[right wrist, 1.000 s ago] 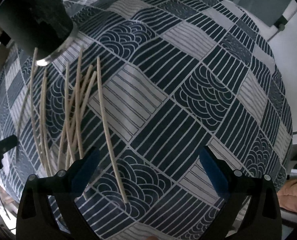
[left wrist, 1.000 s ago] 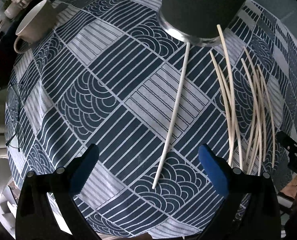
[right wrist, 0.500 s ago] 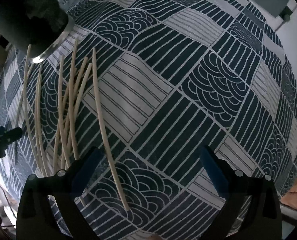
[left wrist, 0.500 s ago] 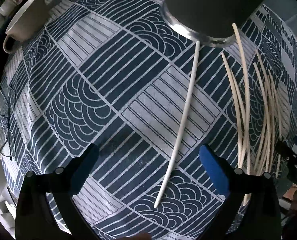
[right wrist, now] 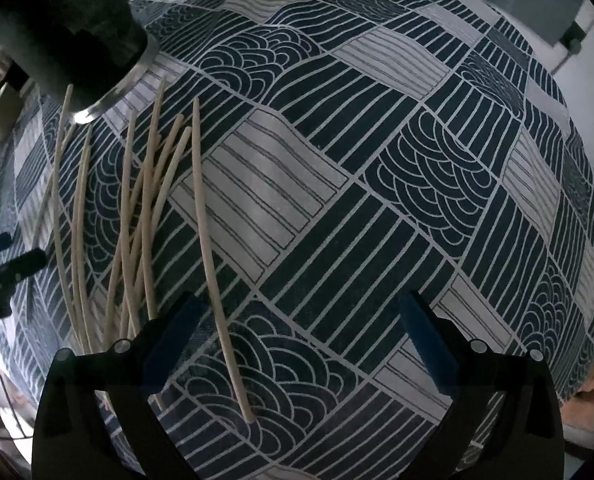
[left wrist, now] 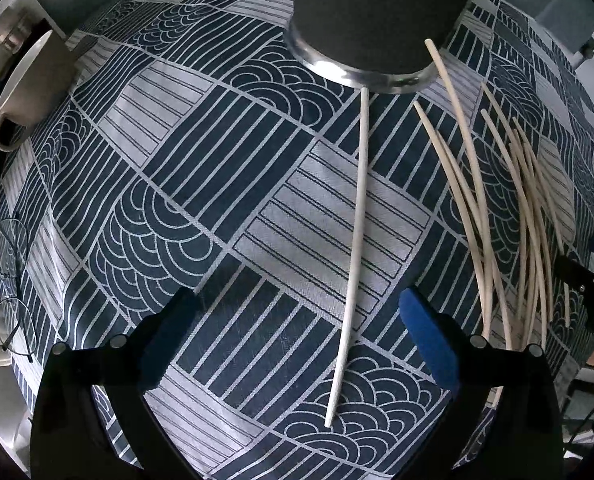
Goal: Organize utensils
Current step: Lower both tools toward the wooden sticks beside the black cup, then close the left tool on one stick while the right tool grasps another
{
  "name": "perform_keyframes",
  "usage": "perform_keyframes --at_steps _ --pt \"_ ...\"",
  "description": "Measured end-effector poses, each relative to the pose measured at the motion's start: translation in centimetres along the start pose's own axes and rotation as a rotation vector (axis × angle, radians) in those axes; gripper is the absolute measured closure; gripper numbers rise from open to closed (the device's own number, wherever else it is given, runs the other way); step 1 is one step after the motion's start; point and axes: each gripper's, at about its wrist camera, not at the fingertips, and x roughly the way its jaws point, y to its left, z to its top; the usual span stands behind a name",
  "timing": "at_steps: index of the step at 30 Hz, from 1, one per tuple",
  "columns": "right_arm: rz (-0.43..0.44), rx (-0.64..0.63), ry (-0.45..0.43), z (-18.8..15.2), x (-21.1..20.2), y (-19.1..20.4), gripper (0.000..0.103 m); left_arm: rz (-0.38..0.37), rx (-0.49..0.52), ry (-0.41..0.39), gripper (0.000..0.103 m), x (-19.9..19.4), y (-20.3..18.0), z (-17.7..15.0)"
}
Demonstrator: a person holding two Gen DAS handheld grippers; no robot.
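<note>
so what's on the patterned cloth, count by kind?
chopsticks: about 8 (the pile overlaps, so the exact count is unsure)
dark cylindrical holder: 1
mug: 1
eyeglasses: 1
total: about 11

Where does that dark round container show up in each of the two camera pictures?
Left wrist view: the dark container fills the top centre, with a lone chopstick running from its base toward the camera.
Right wrist view: the dark container sits in the top left corner.
Shared landmark: the pile of chopsticks just below the container.
</note>
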Motion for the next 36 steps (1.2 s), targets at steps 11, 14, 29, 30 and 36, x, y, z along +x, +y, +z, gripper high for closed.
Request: perform_keyframes --at_steps 11,14,29,30,36 --pt "0.007 -0.062 0.0 -1.1 -2.0 -1.4 0.077 -0.017 0.028 -0.016 0.054 -2.4 3.4 -1.3" --pt "-0.001 -0.086 0.005 -1.3 -2.2 -1.8 0.095 -0.028 0.028 -0.007 0.087 -2.7 4.5 -1.5" --pt "0.152 0.093 0.014 -4.0 -4.5 -7.0 0.099 -0.102 -0.091 0.05 0.098 -4.8 8.0 -7.0" --pt "0.166 0.097 -0.006 -3.9 -5.1 -7.0 0.099 -0.105 -0.098 0.037 0.098 -5.4 8.2 -7.3" --pt "0.229 0.074 -0.114 -0.8 -8.1 -6.8 0.099 -0.104 -0.105 -0.061 0.098 -9.8 9.4 -7.6"
